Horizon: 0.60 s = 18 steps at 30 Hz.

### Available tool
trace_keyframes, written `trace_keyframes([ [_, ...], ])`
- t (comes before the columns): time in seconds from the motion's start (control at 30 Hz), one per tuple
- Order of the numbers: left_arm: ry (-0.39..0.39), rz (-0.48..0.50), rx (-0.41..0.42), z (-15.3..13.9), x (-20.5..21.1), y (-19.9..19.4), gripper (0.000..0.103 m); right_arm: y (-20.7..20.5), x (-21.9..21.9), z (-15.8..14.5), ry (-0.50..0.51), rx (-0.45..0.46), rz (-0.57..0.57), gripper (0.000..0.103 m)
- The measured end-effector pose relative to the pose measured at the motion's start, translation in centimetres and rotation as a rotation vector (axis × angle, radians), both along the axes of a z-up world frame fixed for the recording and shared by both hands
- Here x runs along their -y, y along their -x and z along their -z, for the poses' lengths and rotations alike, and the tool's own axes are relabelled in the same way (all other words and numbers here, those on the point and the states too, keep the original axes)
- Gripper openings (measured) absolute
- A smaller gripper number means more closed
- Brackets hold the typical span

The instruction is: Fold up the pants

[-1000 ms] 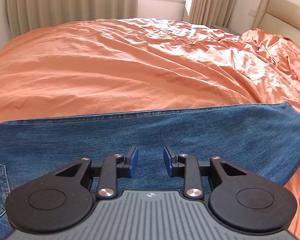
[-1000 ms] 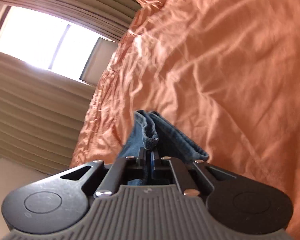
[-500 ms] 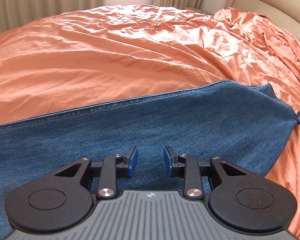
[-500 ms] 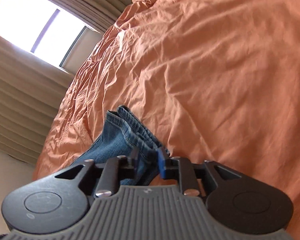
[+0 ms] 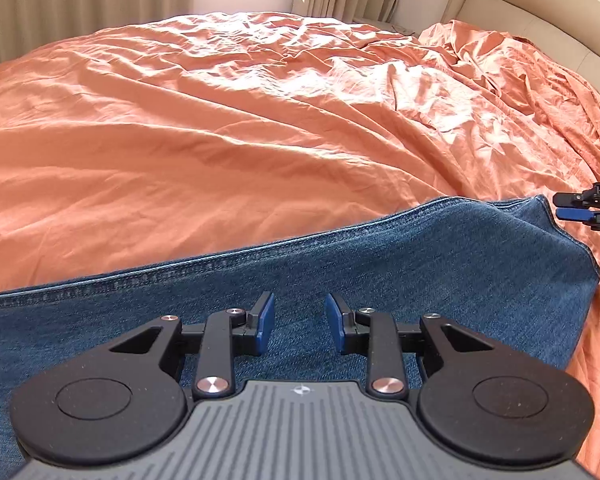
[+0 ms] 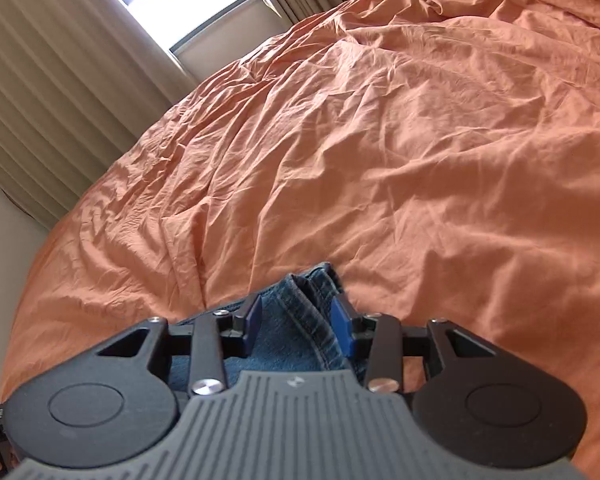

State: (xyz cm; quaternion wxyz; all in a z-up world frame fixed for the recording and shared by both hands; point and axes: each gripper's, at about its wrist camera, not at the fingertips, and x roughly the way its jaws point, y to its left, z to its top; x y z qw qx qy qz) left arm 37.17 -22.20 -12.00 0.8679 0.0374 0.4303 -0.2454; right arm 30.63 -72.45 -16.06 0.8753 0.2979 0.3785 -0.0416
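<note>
My left gripper (image 5: 299, 322), spread, hovers mid-leg over the jeans (image 5: 380, 272); my right gripper (image 6: 296, 320), spread, straddles their hem rightward.

Rumpled orange bedsheet (image 5: 228, 128), beige curtains (image 6: 48, 80)

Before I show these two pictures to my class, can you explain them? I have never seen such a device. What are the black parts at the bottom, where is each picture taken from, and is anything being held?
A person holds a two-finger gripper in each hand; each carries a camera looking forward along its fingers, so the black parts are the tool itself. One picture comes from the left gripper, the other from the right gripper. Blue jeans lie spread on a bed with an orange sheet. Both grippers are open. The right one has the jeans' hem between its blue fingers but does not pinch it, so nothing is held. Curtains and a window are behind.
</note>
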Motion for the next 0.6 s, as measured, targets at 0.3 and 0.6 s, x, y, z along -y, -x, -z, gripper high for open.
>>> trace_keyframes([
  [0.3, 0.041, 0.042, -0.002, 1.2, 1.6, -1.5, 0.035, -0.6, 0.4, -0.5, 0.083, 0.083, 0.015, 0.000],
  [0.6, 0.043, 0.049, -0.003, 1.7, 3.7, -1.9, 0.035, -0.9, 0.9, 0.8, 0.095, 0.006, 0.052, 0.006],
])
